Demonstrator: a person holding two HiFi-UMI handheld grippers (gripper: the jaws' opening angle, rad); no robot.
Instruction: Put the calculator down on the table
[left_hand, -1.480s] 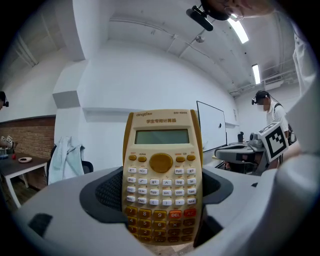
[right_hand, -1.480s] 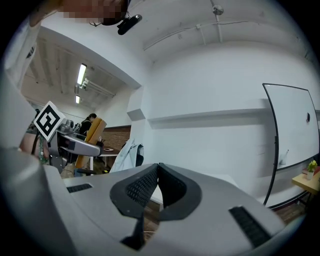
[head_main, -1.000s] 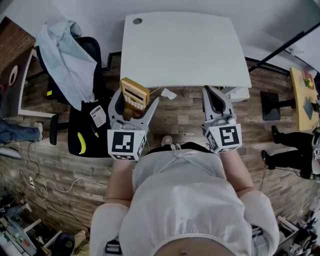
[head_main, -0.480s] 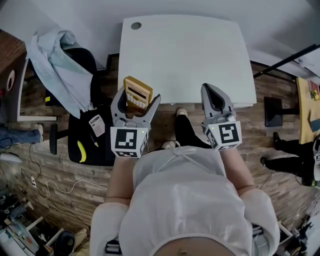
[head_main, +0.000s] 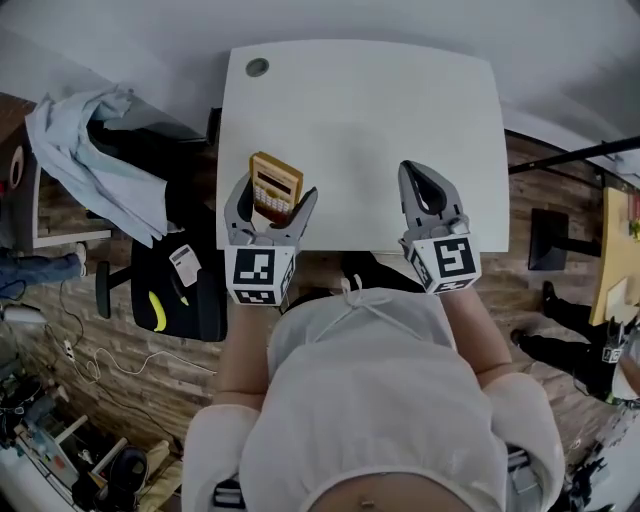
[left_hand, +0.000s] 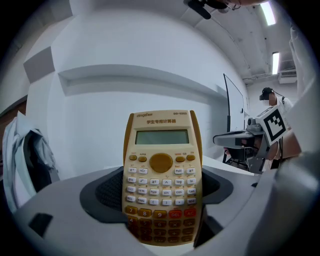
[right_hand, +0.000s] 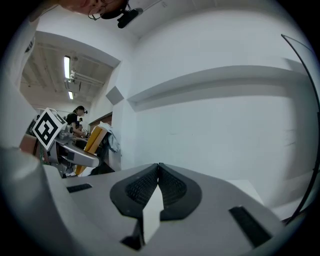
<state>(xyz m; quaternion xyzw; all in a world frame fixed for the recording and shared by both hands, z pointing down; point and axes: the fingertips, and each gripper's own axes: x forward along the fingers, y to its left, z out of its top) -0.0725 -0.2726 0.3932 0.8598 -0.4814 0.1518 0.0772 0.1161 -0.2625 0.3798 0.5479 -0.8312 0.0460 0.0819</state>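
Gripping calculator (left_hand: 161, 180) in L tongs (head_main: 272, 196), red DEL/AC keys (left_hand: 183, 213), R tongs (head_main: 413, 173) closed

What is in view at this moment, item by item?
table: 1, white, straight ahead of the person
hole: 1, grey, round, in the table's far left corner
calculator: 1, yellow-orange, upright over the table's near left part
chair: 1, black, left of the table
cloth: 1, pale blue, draped over the chair's back
tag: 1, white, on the chair seat
floor: brown wood planks, with cables at the left
left gripper: 1, grey, jaws closed on the calculator's lower end
right gripper: 1, grey, jaws together, holding nothing, over the table's near right edge
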